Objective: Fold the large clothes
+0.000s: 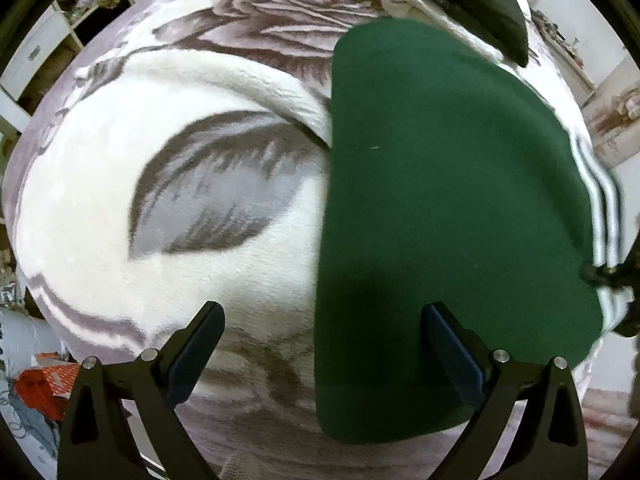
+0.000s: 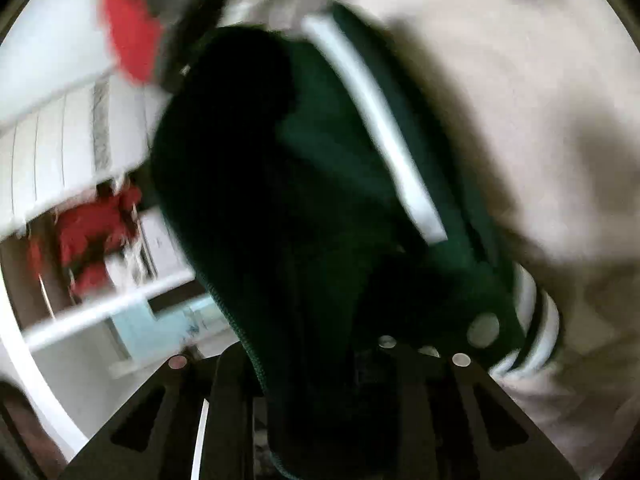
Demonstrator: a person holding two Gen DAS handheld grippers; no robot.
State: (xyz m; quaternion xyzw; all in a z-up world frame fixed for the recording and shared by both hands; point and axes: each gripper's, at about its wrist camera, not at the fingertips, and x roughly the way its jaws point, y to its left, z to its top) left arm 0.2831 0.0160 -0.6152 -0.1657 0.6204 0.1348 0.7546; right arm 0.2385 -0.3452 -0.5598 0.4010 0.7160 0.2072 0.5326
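Observation:
A dark green jacket (image 1: 440,208) with white-striped trim (image 1: 604,216) lies flat on the flowered blanket (image 1: 120,200), on the right half of the left wrist view. My left gripper (image 1: 322,352) is open and empty, hovering above the jacket's near left edge. My right gripper (image 2: 316,364) is shut on the green jacket (image 2: 288,184), holding a bunched fold with a white stripe (image 2: 380,128) and a striped cuff (image 2: 532,320). The right wrist view is blurred. The right gripper also shows at the jacket's right edge in the left wrist view (image 1: 612,276).
A black garment (image 1: 472,4) and a white one (image 1: 404,0) lie at the blanket's far edge. White shelves (image 1: 36,52) stand at the left. Red items (image 1: 44,384) lie off the blanket's near left. A white cabinet (image 2: 60,140) and red things (image 2: 96,236) show beyond the blanket.

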